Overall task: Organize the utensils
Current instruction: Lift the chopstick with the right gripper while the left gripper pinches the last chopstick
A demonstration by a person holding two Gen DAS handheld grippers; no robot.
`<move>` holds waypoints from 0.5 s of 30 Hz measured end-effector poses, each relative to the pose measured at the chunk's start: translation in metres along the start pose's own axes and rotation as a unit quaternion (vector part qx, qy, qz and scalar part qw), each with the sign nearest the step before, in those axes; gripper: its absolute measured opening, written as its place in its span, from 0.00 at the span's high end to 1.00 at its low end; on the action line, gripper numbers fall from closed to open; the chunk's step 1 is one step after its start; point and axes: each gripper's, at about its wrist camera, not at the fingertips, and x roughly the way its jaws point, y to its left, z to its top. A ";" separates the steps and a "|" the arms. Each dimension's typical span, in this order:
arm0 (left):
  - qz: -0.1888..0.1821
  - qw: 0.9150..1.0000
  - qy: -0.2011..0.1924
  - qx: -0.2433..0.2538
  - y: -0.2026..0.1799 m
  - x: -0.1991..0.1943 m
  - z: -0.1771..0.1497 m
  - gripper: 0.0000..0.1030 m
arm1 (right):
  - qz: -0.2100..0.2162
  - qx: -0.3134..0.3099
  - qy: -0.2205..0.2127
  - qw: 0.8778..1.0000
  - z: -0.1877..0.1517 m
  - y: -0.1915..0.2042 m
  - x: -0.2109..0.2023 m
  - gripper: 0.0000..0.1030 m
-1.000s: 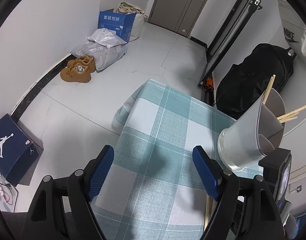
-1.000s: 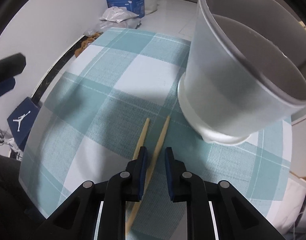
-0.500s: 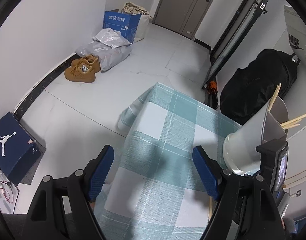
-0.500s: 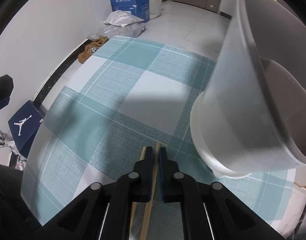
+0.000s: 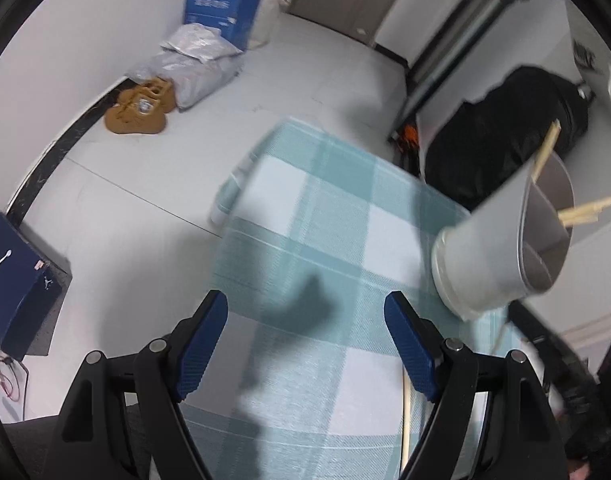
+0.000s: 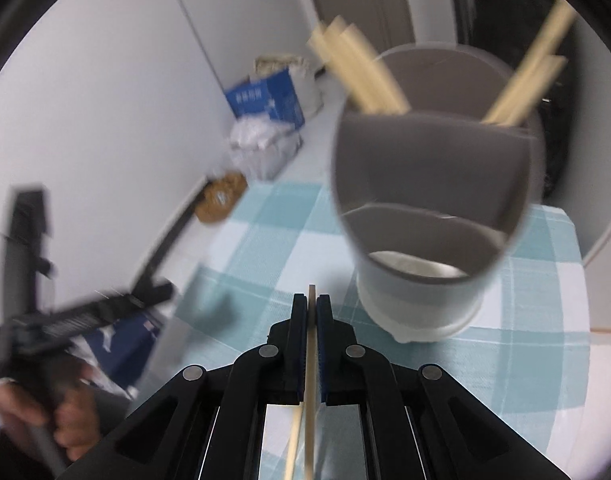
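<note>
My right gripper [image 6: 312, 300] is shut on a pale wooden chopstick [image 6: 310, 360], whose tip pokes out just past the fingertips. It hangs above the checked tablecloth [image 6: 525, 360], a little in front of the grey divided utensil holder [image 6: 425, 292]. Several chopsticks [image 6: 361, 76] stand in the holder's rear compartments. A second stick [image 6: 291, 450] shows below the fingers; whether it is held I cannot tell. My left gripper [image 5: 305, 344] is open over the cloth with nothing between its blue pads. One chopstick [image 5: 405, 420] lies on the cloth by its right finger, and the holder [image 5: 489, 256] stands to the right.
The small table's cloth edge [image 5: 225, 200] drops to a white tiled floor. On the floor are brown shoes [image 5: 141, 108], grey bags [image 5: 193, 68], a blue carton [image 5: 221, 8], a blue shoebox [image 5: 17, 284] and a black bag [image 5: 501, 140]. A hand [image 6: 69, 412] grips the left tool.
My right gripper closed on one of the two chopsticks lying on the cloth and rose with it, so the holder's open top now shows. The left gripper stayed open and barely moved.
</note>
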 end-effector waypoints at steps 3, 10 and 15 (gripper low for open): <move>0.011 0.999 0.030 0.029 -0.017 0.012 -0.008 0.25 | 0.016 0.033 -0.033 0.999 -0.004 -0.018 -0.024 0.97; 0.034 0.995 0.055 0.082 -0.048 0.023 -0.027 0.25 | 0.031 0.111 -0.072 0.991 -0.016 -0.064 -0.056 0.97; 0.039 0.994 0.064 0.085 -0.058 0.027 -0.030 0.25 | 0.026 0.155 -0.094 0.983 -0.021 -0.092 -0.070 0.97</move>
